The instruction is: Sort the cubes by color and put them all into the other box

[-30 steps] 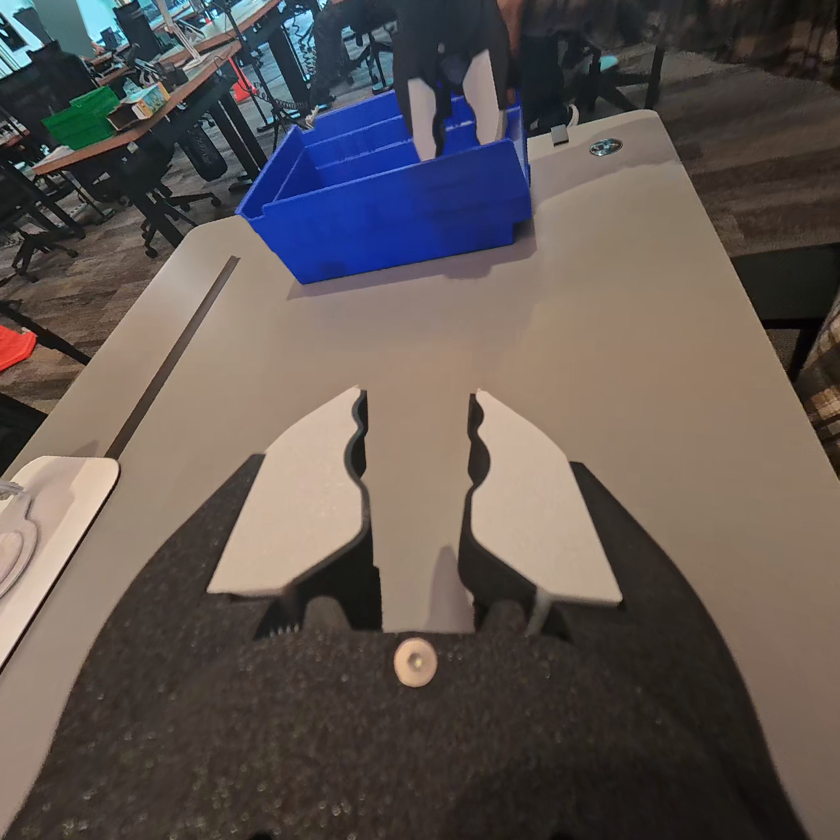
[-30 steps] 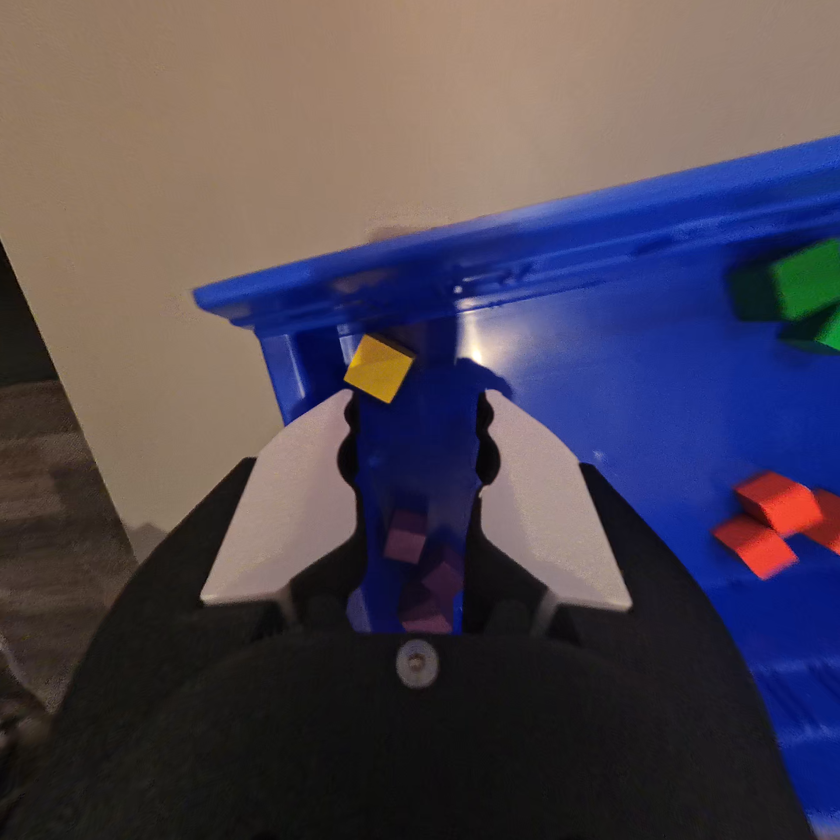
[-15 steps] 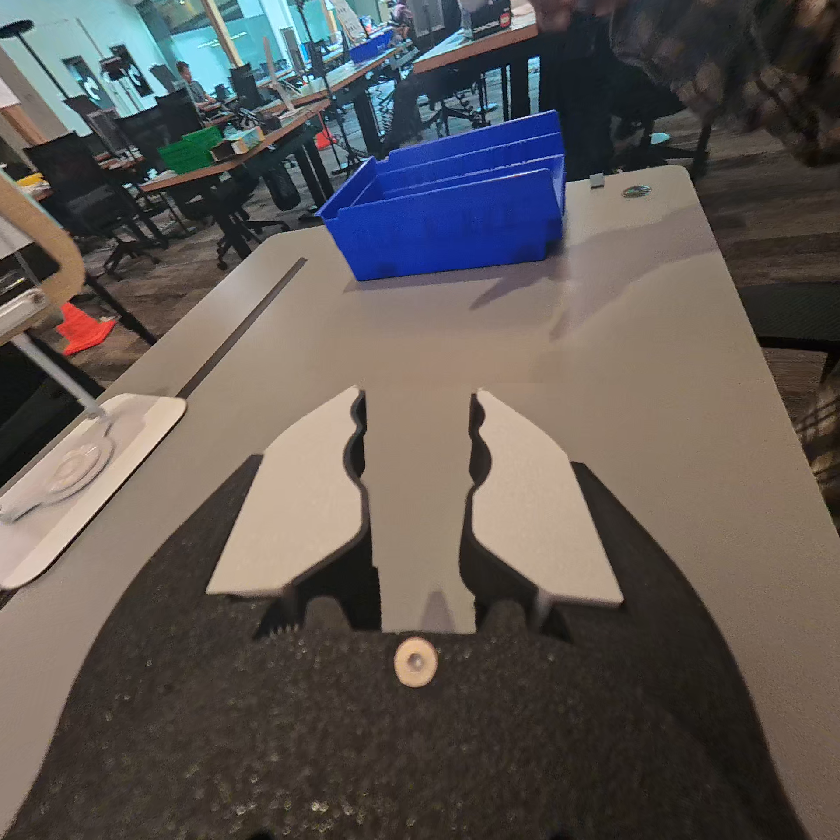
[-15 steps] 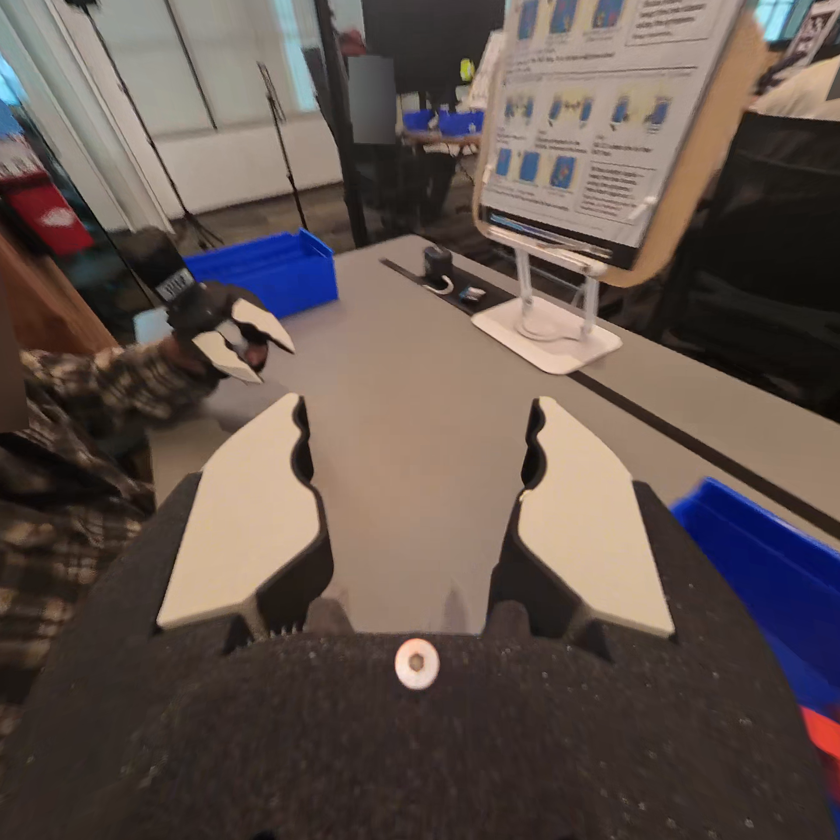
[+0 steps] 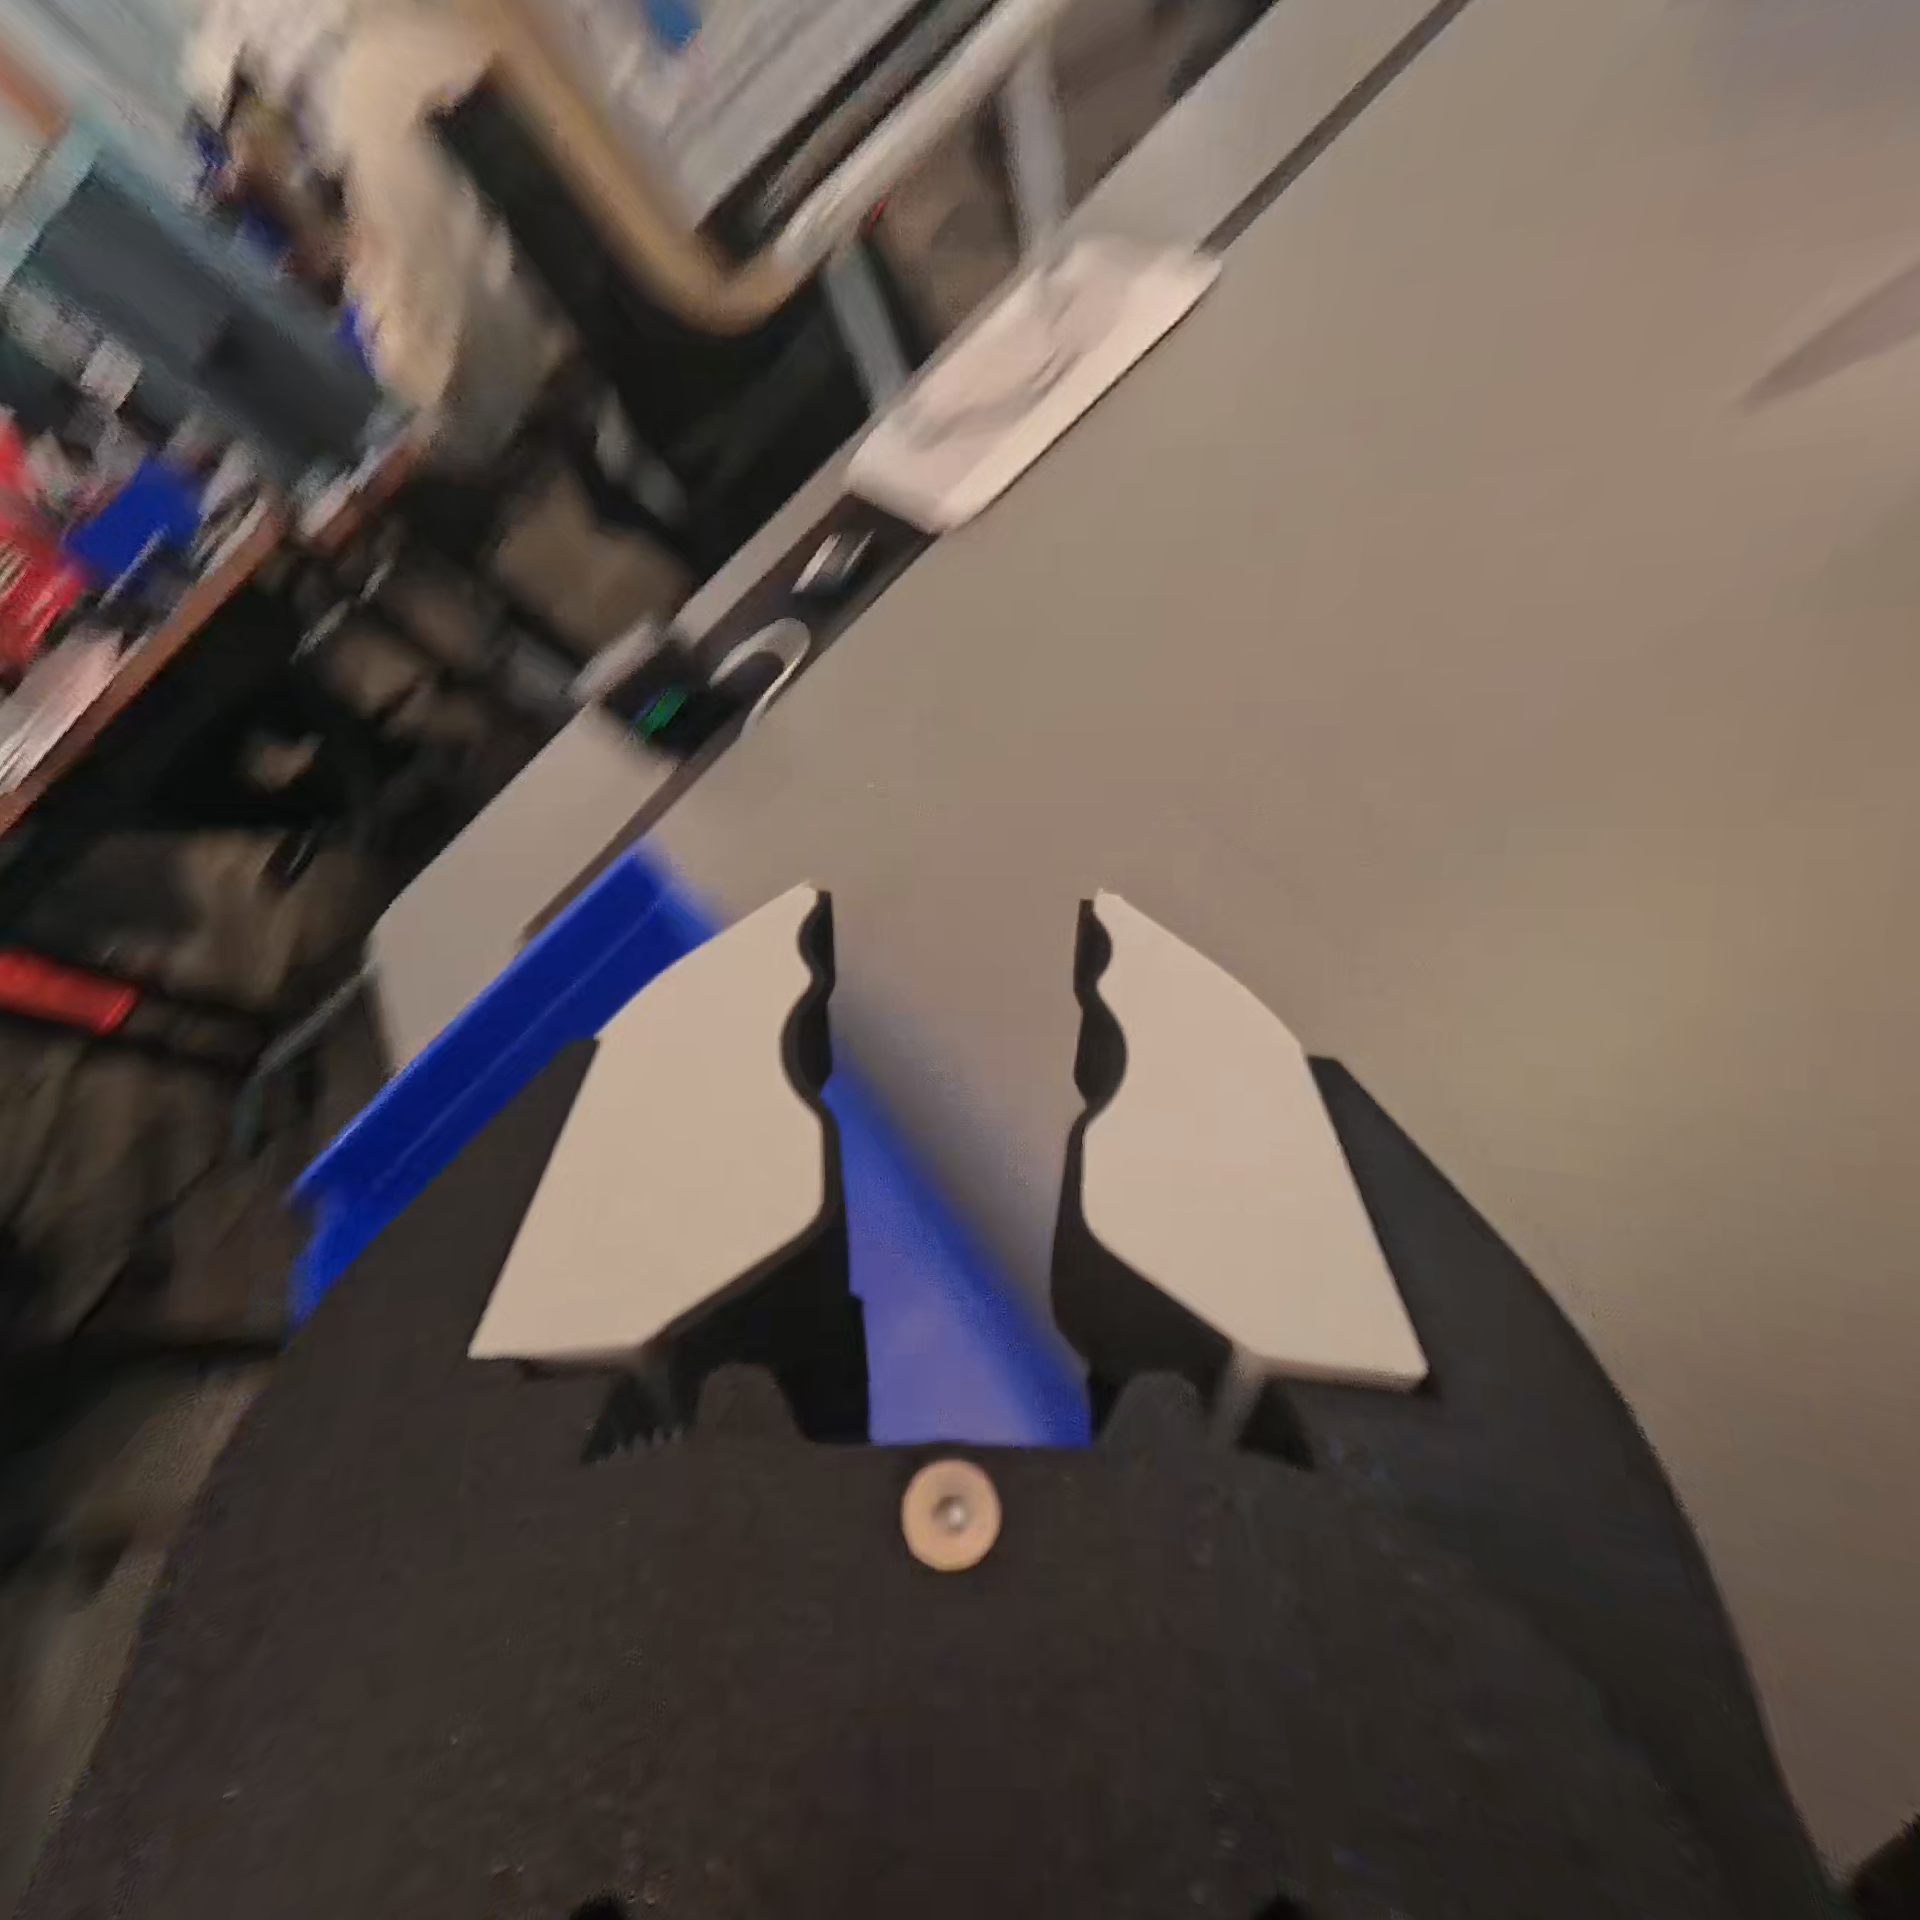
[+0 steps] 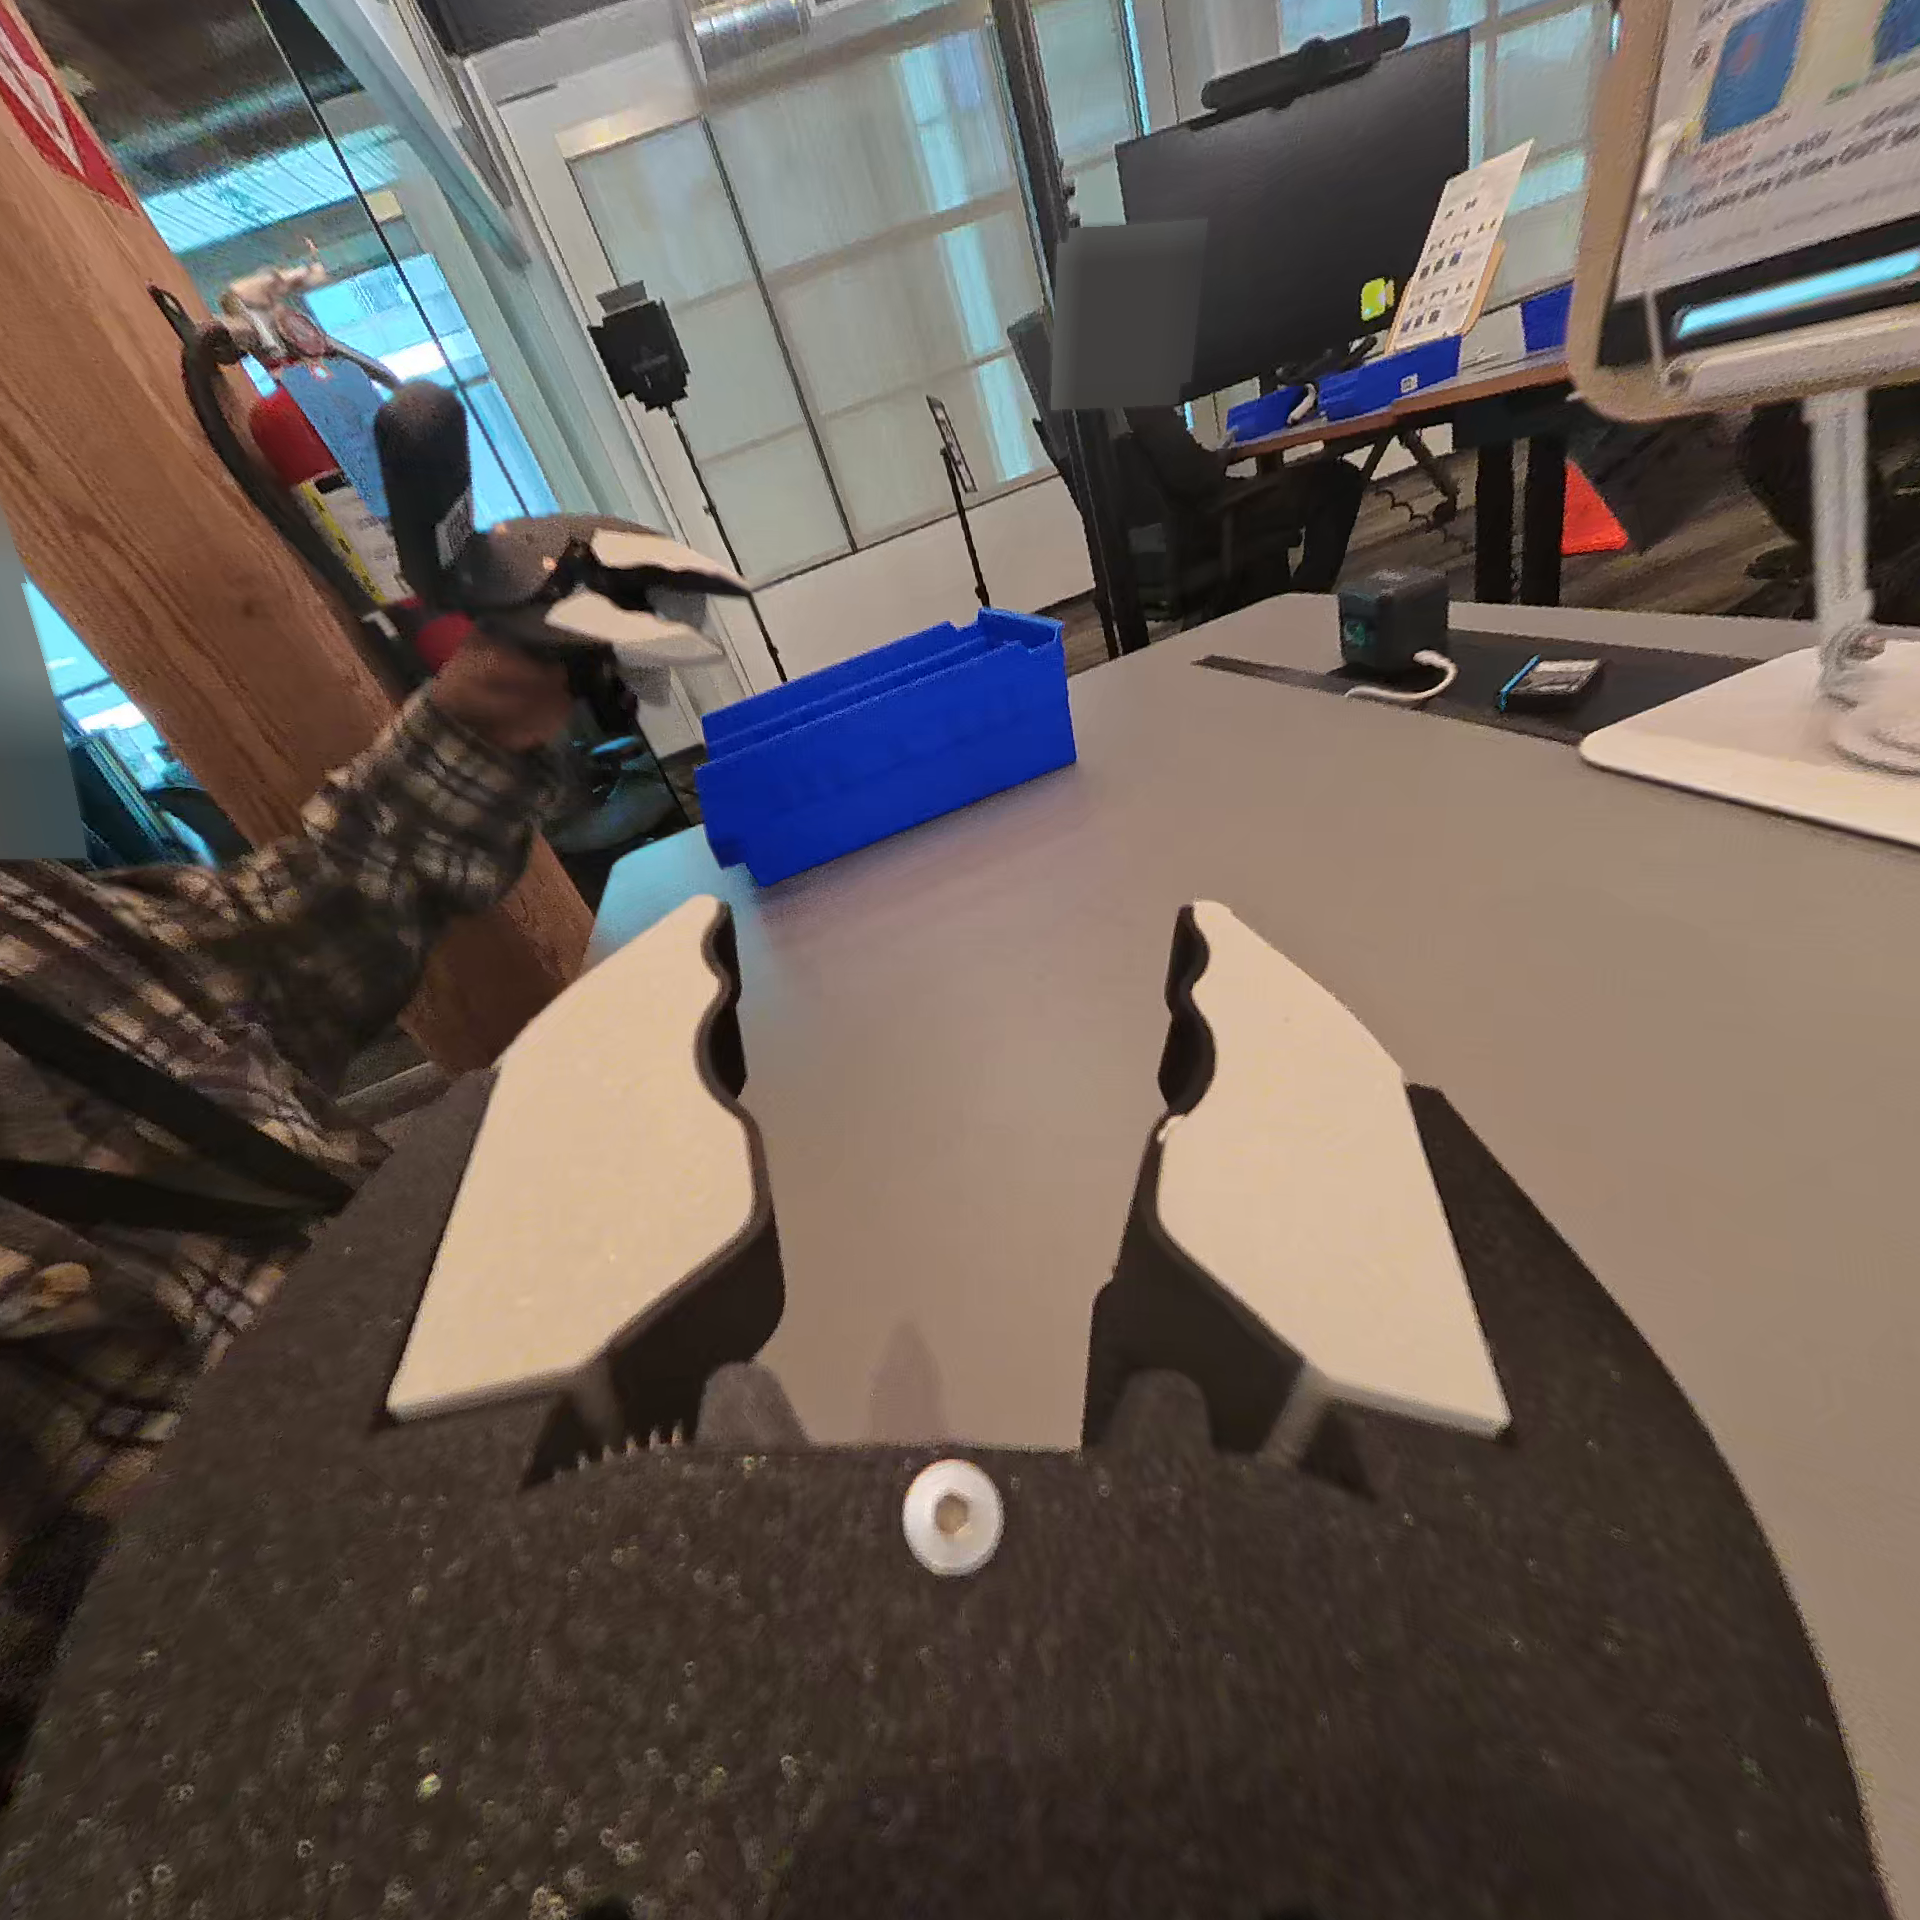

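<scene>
While both grippers hang above the grey table, the scene reads as follows.

Writing: a printed instruction sheet on a stand at upper right of the right wrist view, a red sign on the wooden pillar and a small label on the far gripper all bear text — none reproduced here.

Far blue box: sits on the table toward its far edge, ribbed wall facing the camera; its contents are hidden from this angle.

Near blue box: in the blurred left wrist view only its rim and part of a wall show, below and between the fingers; interior not visible.

Cubes: none can be made out in either view.

Left gripper: jaws parted, nothing between them; seen from the right wrist view it is raised at left, off the table edge, on a plaid sleeve.

Right gripper: jaws spread wide and empty — over bare tabletop.

Other items: a small dark device with a white cable on the table's black strip.
</scene>
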Demonstrator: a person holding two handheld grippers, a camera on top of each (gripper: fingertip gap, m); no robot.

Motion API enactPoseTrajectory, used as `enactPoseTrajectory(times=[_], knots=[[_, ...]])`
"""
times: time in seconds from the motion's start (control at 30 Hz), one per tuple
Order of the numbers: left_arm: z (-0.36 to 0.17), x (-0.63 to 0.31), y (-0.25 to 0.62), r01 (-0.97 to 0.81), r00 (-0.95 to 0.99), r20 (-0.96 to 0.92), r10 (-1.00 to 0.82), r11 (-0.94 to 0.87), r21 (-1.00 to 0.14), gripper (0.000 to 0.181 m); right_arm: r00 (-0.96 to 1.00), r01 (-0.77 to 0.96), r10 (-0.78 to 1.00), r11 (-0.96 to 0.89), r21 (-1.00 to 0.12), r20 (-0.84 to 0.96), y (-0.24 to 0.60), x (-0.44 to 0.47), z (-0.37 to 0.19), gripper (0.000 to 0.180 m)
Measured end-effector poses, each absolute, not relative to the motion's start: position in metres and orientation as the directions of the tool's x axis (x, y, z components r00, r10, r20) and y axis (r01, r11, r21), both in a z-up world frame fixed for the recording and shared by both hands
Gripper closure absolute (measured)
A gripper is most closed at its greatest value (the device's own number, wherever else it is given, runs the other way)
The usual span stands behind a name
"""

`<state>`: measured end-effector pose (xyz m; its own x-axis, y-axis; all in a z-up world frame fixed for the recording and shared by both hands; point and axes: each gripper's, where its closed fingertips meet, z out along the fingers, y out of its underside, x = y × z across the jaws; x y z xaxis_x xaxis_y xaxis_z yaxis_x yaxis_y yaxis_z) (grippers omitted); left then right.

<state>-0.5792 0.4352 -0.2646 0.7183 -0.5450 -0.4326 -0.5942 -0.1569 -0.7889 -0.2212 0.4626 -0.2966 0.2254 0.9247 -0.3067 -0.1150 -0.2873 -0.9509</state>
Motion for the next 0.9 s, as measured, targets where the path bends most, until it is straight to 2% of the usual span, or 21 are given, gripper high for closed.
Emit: enactPoseTrajectory(times=[0.07,0.17,0.37,0.47,0.7,0.9], knots=[[-0.264,-0.649,0.434,-0.618,0.768,-0.465,-0.44,-0.319,-0.718,0.137,0.202,-0.072,0.928,-0.305,-0.95,-0.313,0.461,-0.233,-0.307,0.1],[-0.28,-0.719,0.43,-0.561,0.827,-0.42,-0.373,-0.535,-0.631,0.138,0.202,-0.071,0.933,-0.289,-0.955,-0.297,0.463,-0.242,-0.312,0.1],[-0.348,-0.782,0.429,-0.506,0.845,-0.374,-0.382,-0.8,-0.324,0.139,0.173,-0.044,0.929,-0.324,-0.945,-0.327,0.46,-0.244,-0.332,0.1],[-0.377,-0.795,0.427,-0.434,0.876,-0.328,-0.354,-0.875,-0.214,0.14,0.156,-0.033,0.923,-0.351,-0.936,-0.352,0.457,-0.242,-0.337,0.098],[-0.41,-0.818,0.424,-0.315,0.901,-0.332,-0.28,-0.947,-0.057,0.14,0.147,-0.032,0.927,-0.345,-0.938,-0.346,0.455,-0.237,-0.336,0.098],[-0.429,-0.829,0.416,-0.28,0.913,-0.291,-0.286,-0.958,0.061,0.142,0.125,-0.002,0.933,-0.34,-0.94,-0.338,0.45,-0.241,-0.339,0.098]])
